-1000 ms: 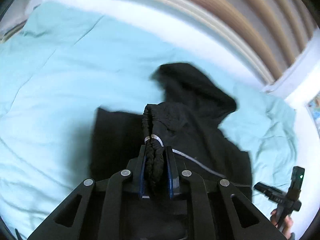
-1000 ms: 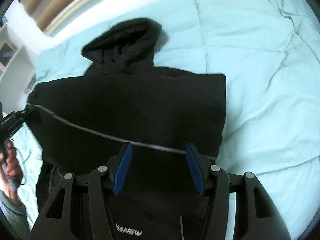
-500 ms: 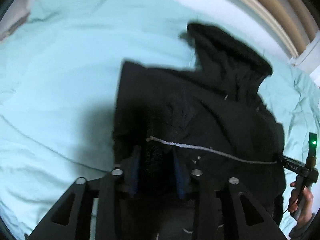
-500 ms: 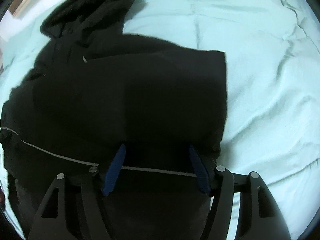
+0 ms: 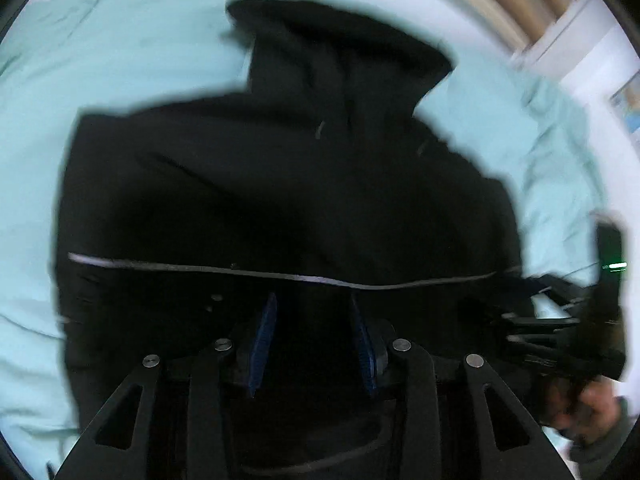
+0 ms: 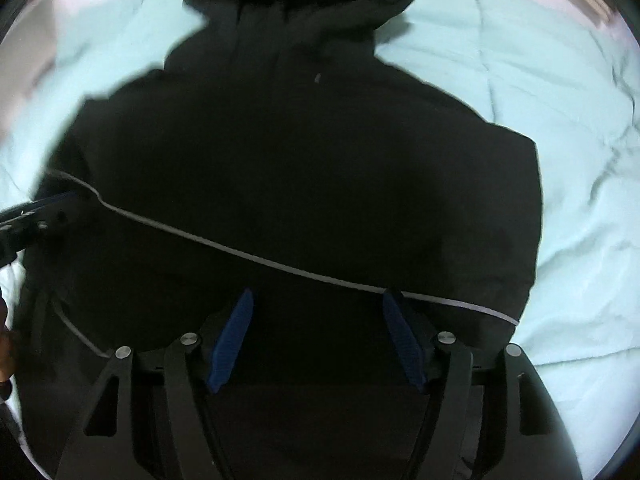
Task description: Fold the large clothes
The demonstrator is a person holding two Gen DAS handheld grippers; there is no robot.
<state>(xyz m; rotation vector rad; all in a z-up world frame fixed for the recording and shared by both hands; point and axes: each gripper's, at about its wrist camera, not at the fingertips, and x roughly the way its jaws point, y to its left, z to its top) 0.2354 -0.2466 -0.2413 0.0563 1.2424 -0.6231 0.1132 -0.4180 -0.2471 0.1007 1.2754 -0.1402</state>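
Note:
A black hooded jacket [image 5: 280, 184] lies on a light blue bed cover [image 5: 60, 92], hood pointing away, bottom part folded up so a thin grey hem line [image 5: 280, 272] crosses it. My left gripper [image 5: 314, 300] is open over the near part of the jacket, nothing between its blue pads. The jacket also fills the right wrist view [image 6: 304, 168], with the hem line [image 6: 280, 266] running diagonally. My right gripper [image 6: 318, 296] is open just above the fabric. The right gripper shows at the right edge of the left view [image 5: 560, 336]. The left one [image 6: 28, 220] shows at the left edge of the right view.
The light blue cover [image 6: 560, 100] surrounds the jacket on all sides. A wooden slatted headboard [image 5: 516, 0] and a white wall lie beyond the hood at the upper right of the left wrist view.
My left gripper let go of the bunched black fabric it held a second ago and opened. Both grippers have moved closer over the jacket, whose folded-up hem now lies across its body.

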